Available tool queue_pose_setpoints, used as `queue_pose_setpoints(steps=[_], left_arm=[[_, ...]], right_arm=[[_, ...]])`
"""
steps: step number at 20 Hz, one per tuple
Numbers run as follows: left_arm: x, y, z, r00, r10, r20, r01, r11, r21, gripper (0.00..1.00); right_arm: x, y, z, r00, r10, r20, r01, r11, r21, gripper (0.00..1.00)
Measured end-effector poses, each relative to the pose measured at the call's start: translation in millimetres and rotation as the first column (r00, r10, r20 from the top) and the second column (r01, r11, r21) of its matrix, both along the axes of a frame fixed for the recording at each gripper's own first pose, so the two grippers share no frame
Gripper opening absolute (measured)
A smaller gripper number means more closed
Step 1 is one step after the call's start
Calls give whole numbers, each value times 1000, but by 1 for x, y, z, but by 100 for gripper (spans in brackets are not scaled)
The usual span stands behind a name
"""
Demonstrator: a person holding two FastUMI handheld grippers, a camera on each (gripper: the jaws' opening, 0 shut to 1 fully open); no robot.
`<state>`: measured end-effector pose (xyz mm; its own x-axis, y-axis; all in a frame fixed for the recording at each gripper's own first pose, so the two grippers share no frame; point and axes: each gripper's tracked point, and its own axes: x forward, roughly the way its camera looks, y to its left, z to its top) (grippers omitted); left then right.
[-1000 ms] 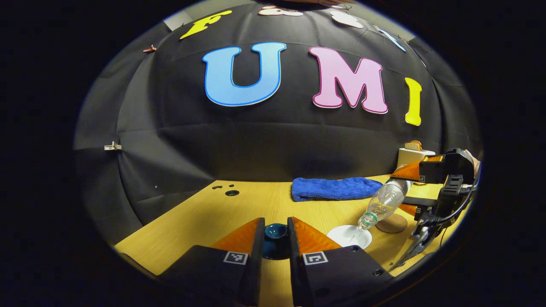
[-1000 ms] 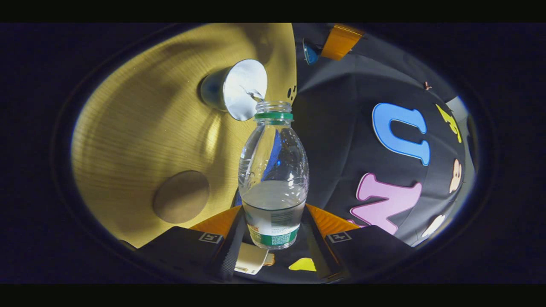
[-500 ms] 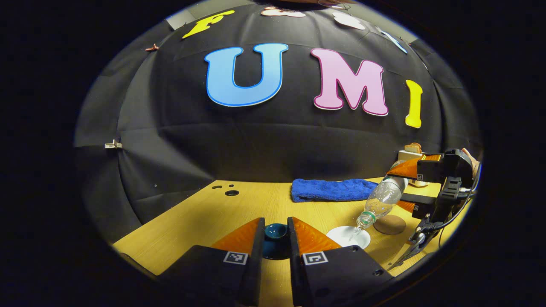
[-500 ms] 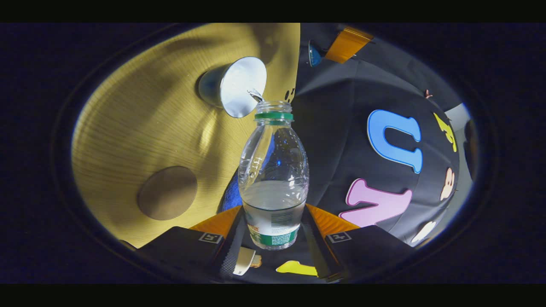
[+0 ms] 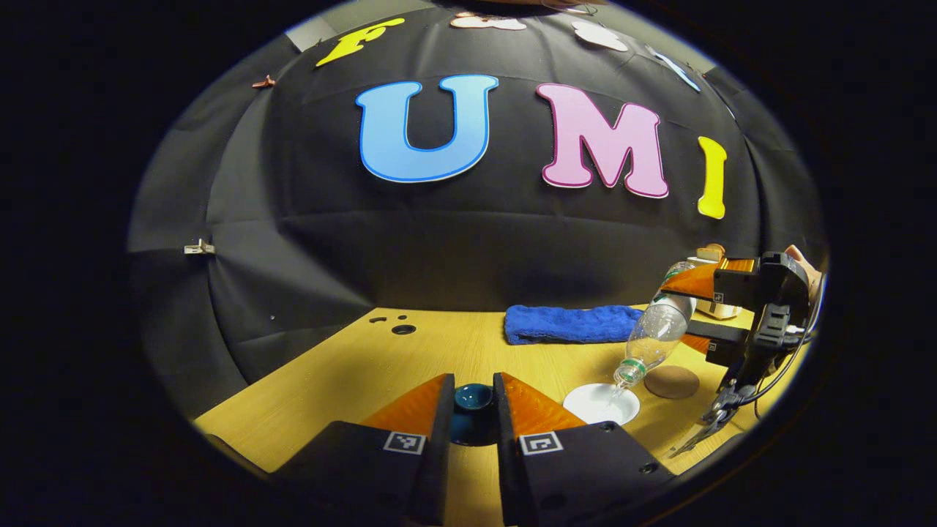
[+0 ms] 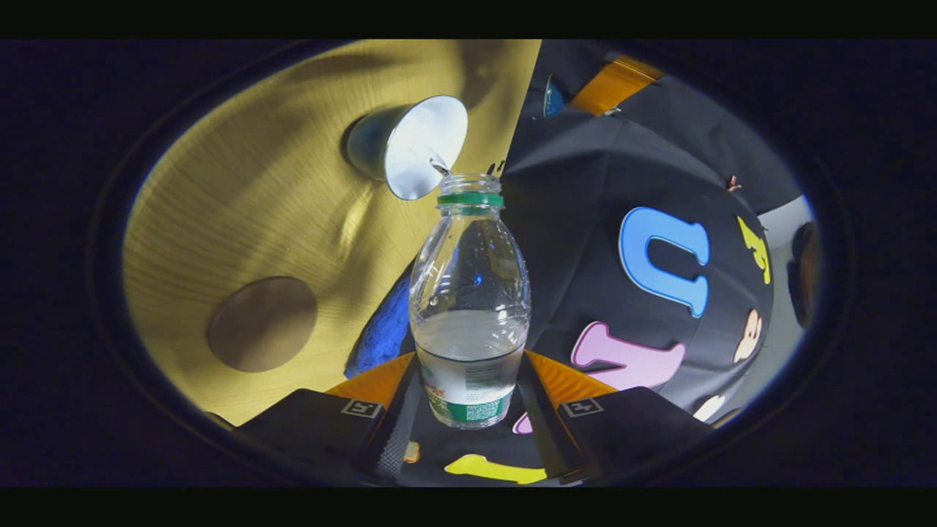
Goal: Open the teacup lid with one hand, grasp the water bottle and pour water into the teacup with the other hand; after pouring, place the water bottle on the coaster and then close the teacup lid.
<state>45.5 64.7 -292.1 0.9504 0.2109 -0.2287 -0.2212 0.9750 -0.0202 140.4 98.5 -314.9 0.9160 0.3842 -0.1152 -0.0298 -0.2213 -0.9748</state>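
Note:
My left gripper [image 5: 473, 388] is shut on the dark blue teacup lid [image 5: 472, 401] and holds it above the wooden table [image 5: 351, 373]. To its right stands the uncovered teacup [image 5: 600, 403], white inside. In the left gripper view the right gripper [image 5: 684, 313] holds the clear water bottle [image 5: 654, 337] tilted, mouth down over the cup. In the right gripper view my right gripper [image 6: 468, 384] is shut on the bottle [image 6: 468, 293], which is partly full. A thin trickle runs from its mouth into the teacup [image 6: 413, 143]. The round brown coaster [image 6: 261, 323] lies bare beside the cup.
A folded blue towel [image 5: 571, 324] lies at the back of the table. A white box [image 5: 717, 307] stands at the far right behind the right gripper. Small holes [image 5: 402, 329] mark the tabletop at the back left. The coaster [image 5: 671, 381] sits right of the cup.
The right gripper has risen slightly and turned the bottle back, and the stream into the cup has thinned to a trickle. My left gripper still holds the lid in the same place.

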Motion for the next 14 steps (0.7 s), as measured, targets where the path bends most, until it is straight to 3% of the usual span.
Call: queue_pose_setpoints(steps=[14], left_arm=[[-10,5,3,1000,10,8,-10,1000,0,32]], right_arm=[[4,7,12,974,141,179,-125,987,-97,73]])
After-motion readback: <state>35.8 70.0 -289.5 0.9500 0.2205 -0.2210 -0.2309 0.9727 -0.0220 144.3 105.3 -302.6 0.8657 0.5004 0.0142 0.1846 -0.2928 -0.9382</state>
